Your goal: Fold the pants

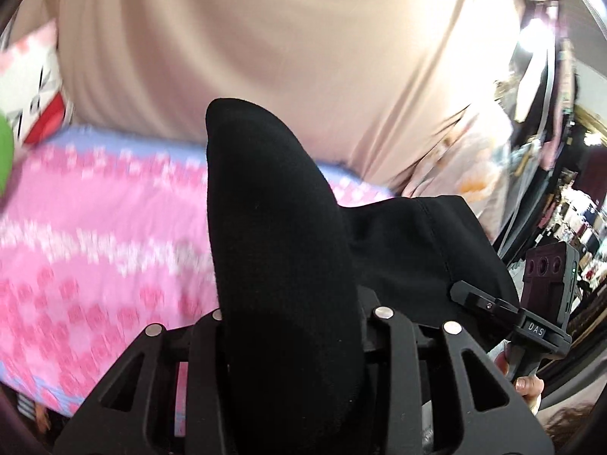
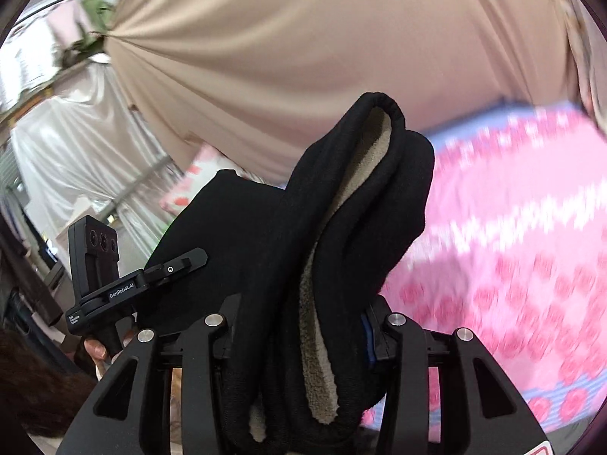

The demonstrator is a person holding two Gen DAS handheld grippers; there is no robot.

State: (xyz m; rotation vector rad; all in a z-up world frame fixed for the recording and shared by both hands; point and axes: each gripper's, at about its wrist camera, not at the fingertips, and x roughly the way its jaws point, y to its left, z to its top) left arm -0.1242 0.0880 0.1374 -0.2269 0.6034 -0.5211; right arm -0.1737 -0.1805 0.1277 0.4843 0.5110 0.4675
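Observation:
The black pants (image 1: pixel 273 235) stand up in a thick bunch between the jaws of my left gripper (image 1: pixel 292 318), which is shut on them; its fingertips are hidden under the cloth. A stretch of the same cloth runs right to the other gripper's finger (image 1: pixel 474 299). In the right wrist view the pants (image 2: pixel 379 197) show a beige fleece lining (image 2: pixel 322 303), and my right gripper (image 2: pixel 303 322) is shut on this bundle. The left gripper's finger (image 2: pixel 178 265) shows at the left against the black cloth. Both ends hang lifted above the bed.
A pink checked bed cover (image 1: pixel 95 227) with a blue border lies below, also at the right (image 2: pixel 512 246). Behind it hangs a beige curtain (image 1: pixel 265 57). A pillow (image 1: pixel 30 87) lies at the left. White drapes (image 2: pixel 76 151) and cluttered shelves (image 1: pixel 580 220) stand beyond.

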